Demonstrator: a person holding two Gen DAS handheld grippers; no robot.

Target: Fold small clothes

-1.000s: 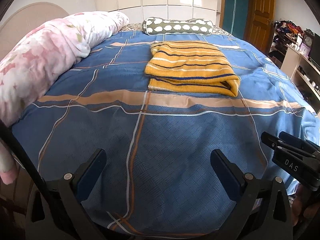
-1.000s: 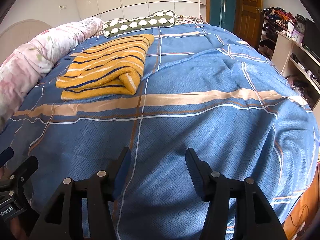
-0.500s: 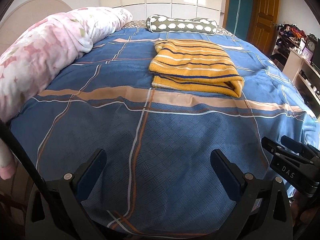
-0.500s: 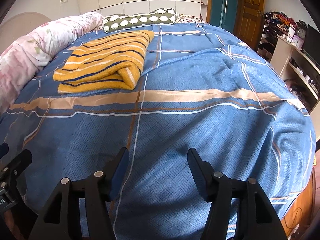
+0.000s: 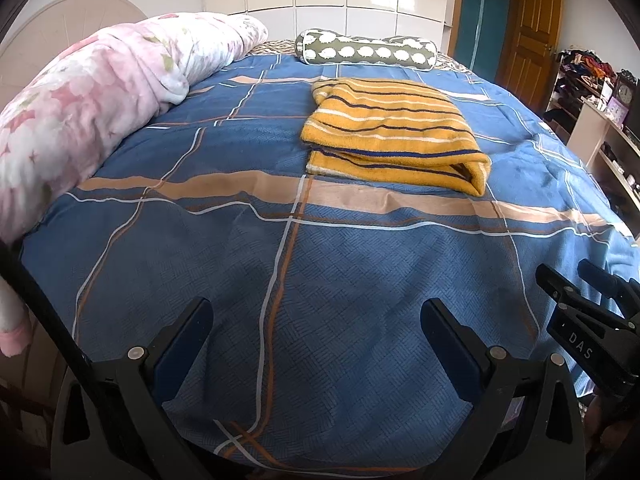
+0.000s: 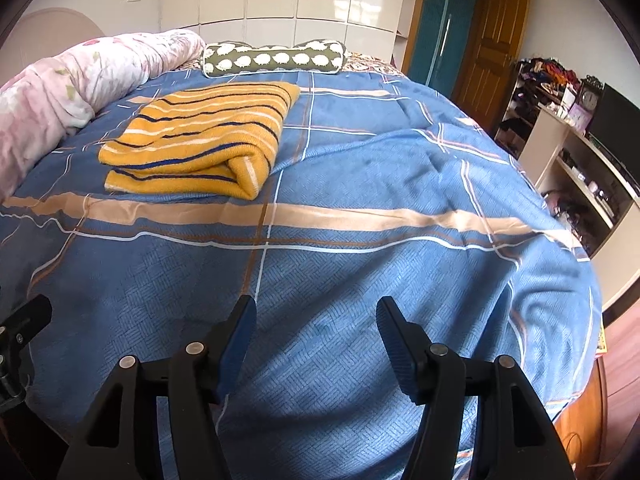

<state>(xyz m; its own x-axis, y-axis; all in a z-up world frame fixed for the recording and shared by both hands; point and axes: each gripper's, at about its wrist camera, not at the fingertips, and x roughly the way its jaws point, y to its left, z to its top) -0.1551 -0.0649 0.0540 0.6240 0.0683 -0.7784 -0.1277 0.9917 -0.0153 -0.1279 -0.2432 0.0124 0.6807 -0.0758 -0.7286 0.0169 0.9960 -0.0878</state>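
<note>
your left hand-held gripper (image 5: 318, 320): jaws spread wide, nothing between them, hanging over the near part of the bed with only bedspread beneath. its blue-faced fingers (image 5: 188, 336) touch no cloth.

your right hand-held gripper (image 6: 316, 322): jaws at a middling spread, narrower than the left, and they have just been opening a little; nothing lies between them. it too hangs over bare bedspread near the foot of the bed. in the left wrist view part of it shows at the right edge, a black body marked "das".

blue plaid bedspread (image 5: 360, 280): covers the whole bed, crossed by tan, white and brown lines, with light wrinkles toward your right side.

yellow striped garment (image 5: 390, 136): the task's piece, lying folded into a flat rectangle with navy and white stripes, the folded edge toward you. it rests on the bedspread in the middle-far part of the bed, just beyond the broad tan band and well apart from both grippers. in the right wrist view (image 6: 204, 140) it sits to the upper left.

green bolster pillow (image 5: 364, 52): white sheep pattern, lying across the head of the bed beyond the garment.

pink floral quilt (image 5: 88, 108): rolled along your left side of the bed.

white cabinet (image 6: 576, 168): right of the bed, cluttered, with a small clock on top.

wooden door (image 6: 494, 40): in the far right corner.
</note>
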